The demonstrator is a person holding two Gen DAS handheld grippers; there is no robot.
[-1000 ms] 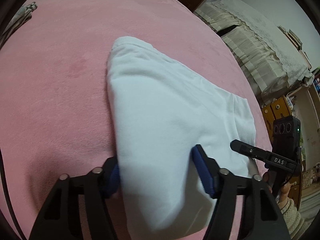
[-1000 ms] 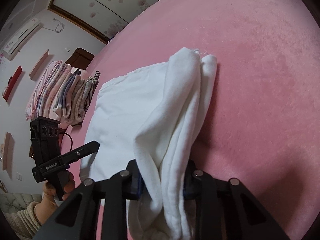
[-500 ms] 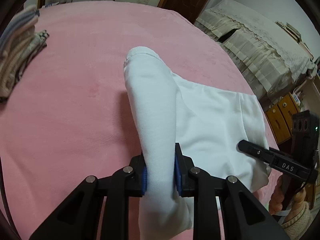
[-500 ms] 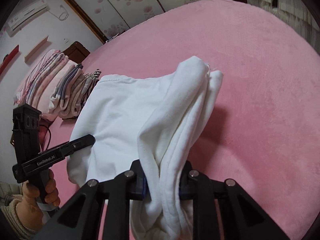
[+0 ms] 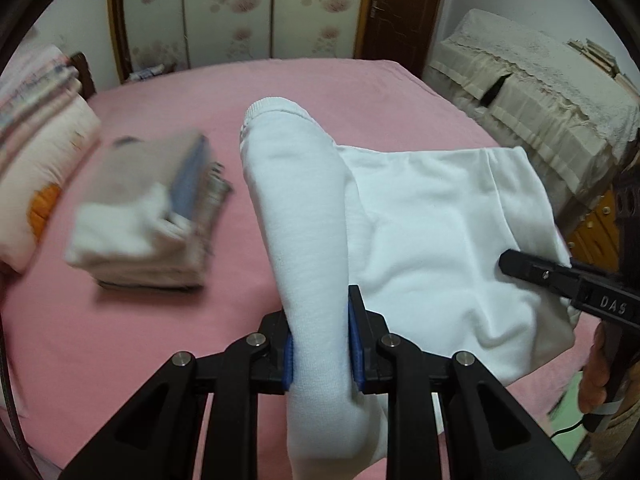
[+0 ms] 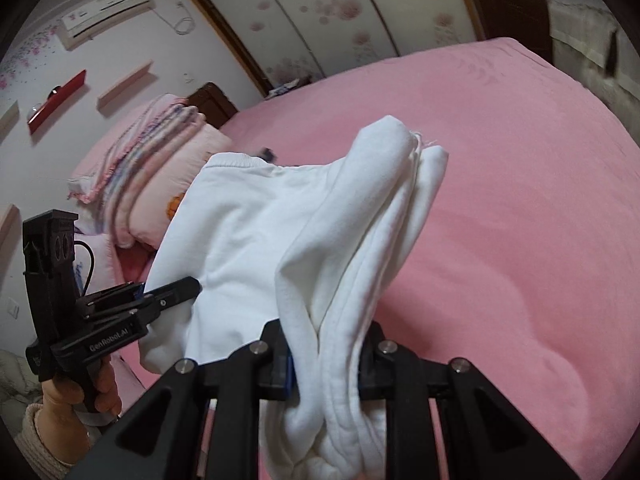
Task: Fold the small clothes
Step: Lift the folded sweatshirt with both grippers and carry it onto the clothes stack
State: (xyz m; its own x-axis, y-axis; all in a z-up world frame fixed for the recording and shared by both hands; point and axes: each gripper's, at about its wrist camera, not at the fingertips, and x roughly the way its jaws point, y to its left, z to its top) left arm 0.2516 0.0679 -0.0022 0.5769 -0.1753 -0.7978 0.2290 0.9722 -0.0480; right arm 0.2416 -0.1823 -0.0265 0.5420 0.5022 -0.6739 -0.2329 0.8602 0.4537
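Observation:
A white garment (image 5: 420, 232) hangs lifted above the pink bed (image 5: 120, 340), stretched between both grippers. My left gripper (image 5: 320, 344) is shut on one bunched edge of it, blue pads pressing the cloth from both sides. In the right wrist view my right gripper (image 6: 326, 360) is shut on the other edge, where several folded layers of the white garment (image 6: 256, 248) bunch between its pads. Each gripper shows in the other's view: the right one (image 5: 516, 262) at the right edge, the left one (image 6: 188, 288) at the left, held by a hand (image 6: 60, 396).
A stack of folded clothes (image 5: 152, 216) lies on the bed to the left of the garment. Pillows and folded blankets (image 6: 148, 168) sit at the head of the bed. A cloth-covered piece of furniture (image 5: 540, 92) stands beyond the bed's right side, with a wardrobe (image 5: 240, 12) behind.
Both grippers rose and lifted the white garment off the bed. The left gripper closed from wide open onto the garment's edge. More of the room and the folded stack came into view.

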